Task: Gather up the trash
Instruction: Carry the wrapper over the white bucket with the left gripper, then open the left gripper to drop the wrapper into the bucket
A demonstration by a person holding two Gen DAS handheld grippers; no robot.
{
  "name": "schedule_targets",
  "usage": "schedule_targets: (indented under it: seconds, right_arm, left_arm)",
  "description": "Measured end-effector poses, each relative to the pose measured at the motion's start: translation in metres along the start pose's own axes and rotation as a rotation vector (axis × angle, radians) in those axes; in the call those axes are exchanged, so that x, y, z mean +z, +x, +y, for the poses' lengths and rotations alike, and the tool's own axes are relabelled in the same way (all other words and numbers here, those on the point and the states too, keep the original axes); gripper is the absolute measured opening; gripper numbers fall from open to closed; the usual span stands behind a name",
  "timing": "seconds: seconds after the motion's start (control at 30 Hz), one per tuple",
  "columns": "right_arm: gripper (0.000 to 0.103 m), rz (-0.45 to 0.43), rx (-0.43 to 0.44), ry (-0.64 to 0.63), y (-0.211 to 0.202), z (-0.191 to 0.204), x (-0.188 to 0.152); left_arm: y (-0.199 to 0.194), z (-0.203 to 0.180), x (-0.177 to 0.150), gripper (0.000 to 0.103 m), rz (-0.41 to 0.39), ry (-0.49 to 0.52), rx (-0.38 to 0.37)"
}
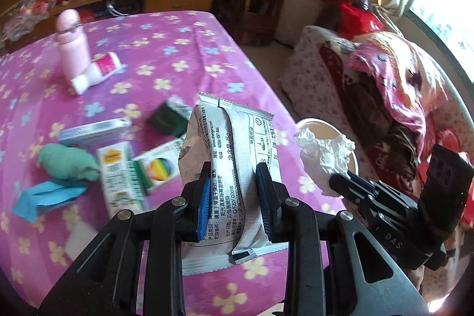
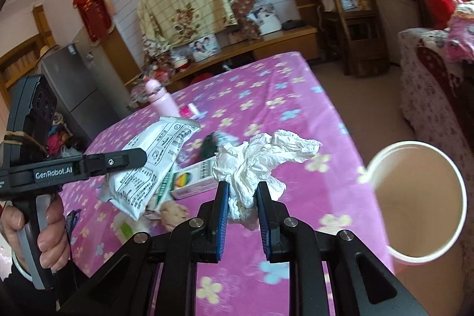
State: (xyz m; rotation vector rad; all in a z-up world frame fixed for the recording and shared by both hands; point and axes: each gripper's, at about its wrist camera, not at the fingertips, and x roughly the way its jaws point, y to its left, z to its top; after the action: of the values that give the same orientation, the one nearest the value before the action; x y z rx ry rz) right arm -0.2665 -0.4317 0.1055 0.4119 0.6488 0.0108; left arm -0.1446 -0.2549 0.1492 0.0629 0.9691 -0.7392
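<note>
Left gripper [image 1: 232, 175] has its blue pads pinched on a silver snack wrapper [image 1: 228, 144], held up off the table. Right gripper [image 2: 241, 191] is clamped tight on a crumpled white tissue [image 2: 260, 159] — also in the air, just right of the wrapper. A white paper cup [image 2: 420, 203] sits past the right edge of the purple flowered tablecloth [image 1: 166, 49]. Farther left — small boxes [image 1: 118, 168], a teal cloth [image 1: 69, 162], and a pink bottle [image 1: 72, 46] at the far side.
</note>
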Motion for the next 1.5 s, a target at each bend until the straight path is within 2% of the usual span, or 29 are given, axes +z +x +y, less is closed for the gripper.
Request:
schedule_targets:
  seconds: [0.2, 0.37, 0.57, 0.87, 0.93, 0.97, 1.0, 1.03, 1.07, 1.2, 1.5]
  right_arm:
    - [0.018, -0.011, -0.103, 0.038, -0.02, -0.042, -0.004]
    - [0.018, -0.003, -0.193, 0.127, -0.031, -0.093, -0.009]
    - [0.018, 0.022, -0.256, 0.235, -0.035, -0.147, -0.017]
    - [0.018, 0.034, -0.333, 0.302, -0.025, -0.192, -0.023]
    - [0.018, 0.03, -0.348, 0.315, -0.023, -0.198, -0.023]
    - [0.022, 0.028, -0.359, 0.323, -0.022, -0.202, -0.023]
    - [0.028, 0.032, -0.366, 0.33, -0.02, -0.205, -0.024]
    - [0.048, 0.042, -0.382, 0.34, -0.018, -0.208, -0.024]
    - [0.056, 0.043, -0.389, 0.346, -0.017, -0.21, -0.025]
    - [0.056, 0.041, -0.39, 0.352, -0.017, -0.212, -0.027]
    - [0.056, 0.055, -0.36, 0.327, -0.016, -0.196, -0.028]
  left_arm:
    - [0.031, -0.046, -0.002, 0.026, 0.033, 0.063, -0.033]
    - [0.063, -0.084, -0.003, 0.026, 0.05, 0.116, -0.047]
    - [0.101, -0.119, -0.004, 0.026, 0.096, 0.138, -0.081]
    - [0.147, -0.165, 0.003, 0.028, 0.084, 0.164, -0.12]
    - [0.157, -0.171, 0.003, 0.033, 0.079, 0.173, -0.121]
    - [0.161, -0.173, 0.003, 0.038, 0.082, 0.173, -0.124]
    - [0.165, -0.174, 0.003, 0.048, 0.088, 0.168, -0.129]
    - [0.167, -0.173, 0.003, 0.049, 0.087, 0.16, -0.137]
    - [0.168, -0.172, 0.002, 0.05, 0.086, 0.155, -0.145]
    - [0.17, -0.168, 0.0, 0.05, 0.1, 0.154, -0.144]
    - [0.147, -0.15, -0.008, 0.05, 0.049, 0.18, -0.029]
